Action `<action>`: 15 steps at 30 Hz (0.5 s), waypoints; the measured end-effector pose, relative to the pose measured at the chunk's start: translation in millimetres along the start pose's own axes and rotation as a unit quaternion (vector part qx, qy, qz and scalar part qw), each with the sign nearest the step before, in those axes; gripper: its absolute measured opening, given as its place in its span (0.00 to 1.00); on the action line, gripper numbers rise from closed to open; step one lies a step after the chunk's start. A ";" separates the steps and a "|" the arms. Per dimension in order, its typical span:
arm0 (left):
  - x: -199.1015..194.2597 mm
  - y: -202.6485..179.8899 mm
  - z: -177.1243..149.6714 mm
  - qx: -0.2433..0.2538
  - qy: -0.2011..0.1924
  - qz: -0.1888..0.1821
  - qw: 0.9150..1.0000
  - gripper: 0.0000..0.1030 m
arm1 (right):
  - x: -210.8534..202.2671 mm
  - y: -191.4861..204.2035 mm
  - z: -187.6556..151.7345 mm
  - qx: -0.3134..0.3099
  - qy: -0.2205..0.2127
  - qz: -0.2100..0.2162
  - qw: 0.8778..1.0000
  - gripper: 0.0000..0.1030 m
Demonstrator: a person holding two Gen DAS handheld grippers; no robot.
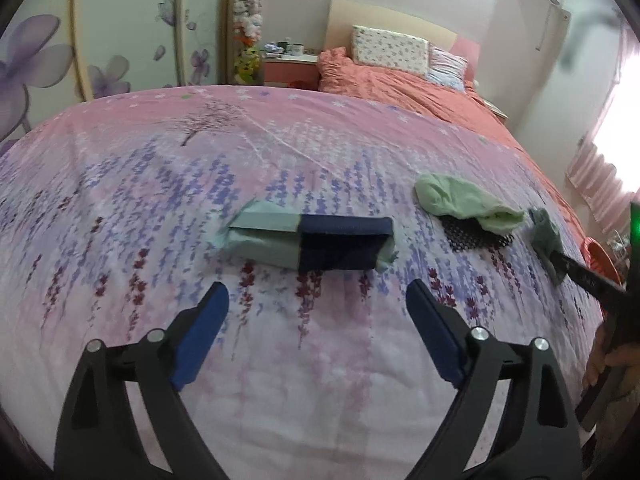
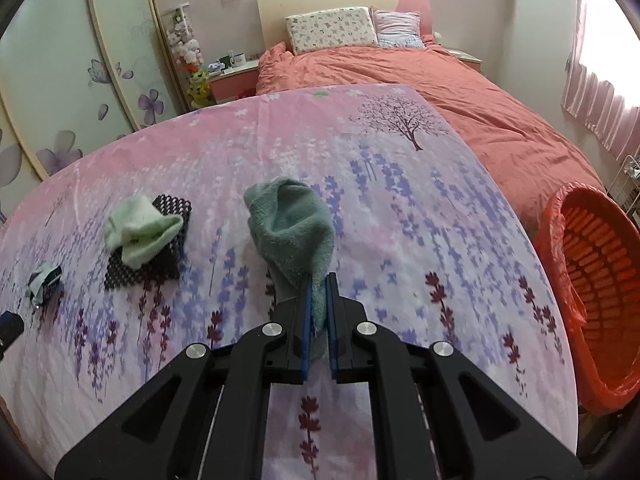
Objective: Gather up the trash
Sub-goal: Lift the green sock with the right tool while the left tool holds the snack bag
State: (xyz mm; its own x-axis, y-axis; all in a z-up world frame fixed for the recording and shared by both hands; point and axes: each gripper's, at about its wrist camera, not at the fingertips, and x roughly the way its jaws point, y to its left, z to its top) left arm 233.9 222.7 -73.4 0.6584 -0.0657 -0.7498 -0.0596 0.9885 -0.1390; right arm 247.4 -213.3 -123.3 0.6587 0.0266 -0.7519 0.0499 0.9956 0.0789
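Bed point(image 2: 460, 92), floral wardrobe point(image 2: 60, 92), bright window point(image 2: 612, 40)

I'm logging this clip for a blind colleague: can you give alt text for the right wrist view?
The right hand-held gripper is shut on a grey-green terry cloth lifted off a pink floral bedspread. To its left a pale green cloth lies on a black mesh mat; an orange basket stands at the bed's right edge.
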 end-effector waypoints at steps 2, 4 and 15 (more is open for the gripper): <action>0.4 5.3 4.5 -0.025 0.004 0.008 1.000 0.87 | -3.2 0.2 -4.6 -0.003 -0.001 -0.002 1.000 0.07; 1.0 12.1 7.0 -0.055 0.005 0.007 0.998 0.87 | -5.5 0.0 -8.0 -0.004 -0.001 -0.003 1.000 0.07; 14.0 58.5 10.4 -0.117 0.024 0.092 0.989 0.76 | -10.1 -4.4 -17.1 -0.005 -0.001 -0.001 1.000 0.07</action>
State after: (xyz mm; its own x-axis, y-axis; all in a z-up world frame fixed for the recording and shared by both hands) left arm 247.5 281.0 -85.3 0.5833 0.1009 -0.8059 -0.3508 0.9262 -0.1379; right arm 227.7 -216.4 -127.3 0.6603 0.0243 -0.7506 0.0439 0.9965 0.0708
